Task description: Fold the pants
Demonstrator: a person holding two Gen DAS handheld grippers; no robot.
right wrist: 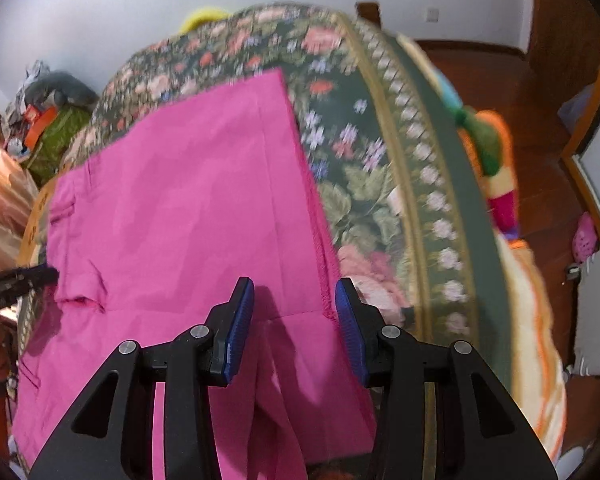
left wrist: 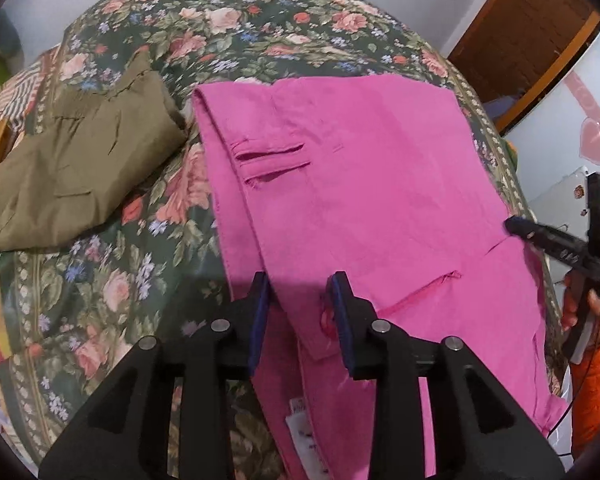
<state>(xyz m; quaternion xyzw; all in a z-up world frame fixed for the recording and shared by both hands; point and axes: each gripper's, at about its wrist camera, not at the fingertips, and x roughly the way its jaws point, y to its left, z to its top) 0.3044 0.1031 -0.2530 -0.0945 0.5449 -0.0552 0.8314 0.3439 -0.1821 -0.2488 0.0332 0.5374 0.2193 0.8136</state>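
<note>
Black fingers with blue pads fill the bottom of the left wrist view: that's the left gripper [left wrist: 300, 284], jaws partly apart over the near edge of the pink pants [left wrist: 360, 184], nothing pinched between the pads as far as I can see. Pants are folded into a flat panel on the flowery bedspread [left wrist: 112, 280], two slit pockets facing up, and a white care label [left wrist: 300, 436] pokes out near the bottom, print too small to read. Only this view shows the folded olive garment [left wrist: 68, 160] lying toward the left edge of the bed, just beside the pants, plus the right gripper [left wrist: 516, 226] coming in from the right with its tip at the pants' right edge, held by a hand [left wrist: 580, 300] with an orange sleeve

Right wrist view is blurry. Right gripper [right wrist: 294, 284] is partly open too, pads straddling the pants' [right wrist: 188, 208] right-hand stitched edge without squeezing it. Here you get the bed's right edge with its patterned border [right wrist: 428, 184], a wood floor [right wrist: 548, 184] and a bright striped blanket [right wrist: 504, 196] hanging off the side. Left gripper's tip [right wrist: 40, 274] shows at the pants' left edge
</note>
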